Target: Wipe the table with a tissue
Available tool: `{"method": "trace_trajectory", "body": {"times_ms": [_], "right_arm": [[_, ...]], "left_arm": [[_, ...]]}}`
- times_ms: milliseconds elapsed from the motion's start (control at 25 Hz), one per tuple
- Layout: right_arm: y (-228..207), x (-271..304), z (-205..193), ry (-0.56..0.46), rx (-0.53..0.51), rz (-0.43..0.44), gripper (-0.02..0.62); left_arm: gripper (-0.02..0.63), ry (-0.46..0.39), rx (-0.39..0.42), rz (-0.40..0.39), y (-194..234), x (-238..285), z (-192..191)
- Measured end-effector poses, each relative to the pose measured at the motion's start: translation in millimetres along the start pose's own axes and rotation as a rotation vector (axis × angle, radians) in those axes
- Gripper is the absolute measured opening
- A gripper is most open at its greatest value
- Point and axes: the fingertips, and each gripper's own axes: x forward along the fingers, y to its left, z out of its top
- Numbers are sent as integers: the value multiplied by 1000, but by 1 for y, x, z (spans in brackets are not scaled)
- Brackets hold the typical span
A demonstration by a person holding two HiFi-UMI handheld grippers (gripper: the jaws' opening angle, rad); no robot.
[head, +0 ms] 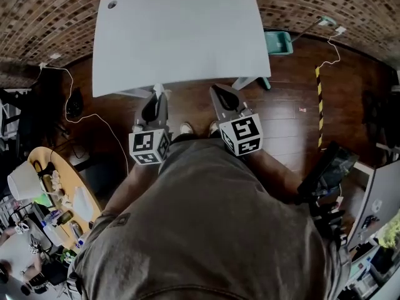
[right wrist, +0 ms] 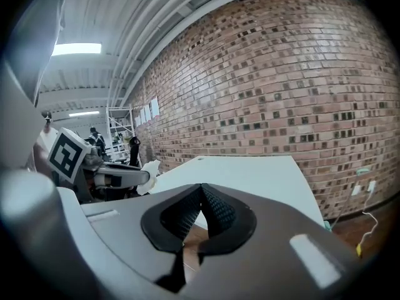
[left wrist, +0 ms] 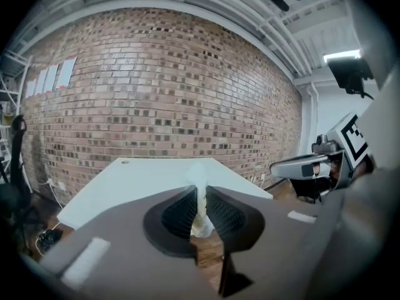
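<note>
The left tongs (head: 157, 96) are closed tight on the tissue (left wrist: 199, 177). It is pinched into a narrow crumpled strip whose long axis runs up and forward out of the tips, with a little wad showing below the grip. The right gripper view shows the same white tuft (right wrist: 149, 168) sticking out of the left tongs' tips.

Ahead lies the white worktop (head: 181, 30), bare apart from a small hole near its far left corner. In the head view, both tongs sit over the wooden floor (head: 287, 124), just short of the worktop's near edge and pointing toward it. The tissue is therefore not on the surface yet. It is off the worktop on the person's side, and the left gripper view looks slightly down onto the top, so the tongs seem to be above it.

The coming move turns on that gap: the left hand has to go forward and down until the tissue's loose end meets the near left part of the surface.

The right tongs (head: 218, 92) have their pads closed together on nothing, beside the left pair and equally near the edge.
</note>
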Motion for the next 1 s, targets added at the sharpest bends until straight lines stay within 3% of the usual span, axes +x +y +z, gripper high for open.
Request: {"method": "trace_trajectory", "body": {"times_ms": [280,600,1000], "right_arm": [[19,1,11,-16,-38,-37,14],[21,8,17,-41,-65,-91,14],[23,15,18,-29,-76,-121,12]], "left_arm": [[43,-46,124,-17,5,-1,13],[43,-24,59,-46,16,6,3],[43,-26,69,-88,18,14,8]]}}
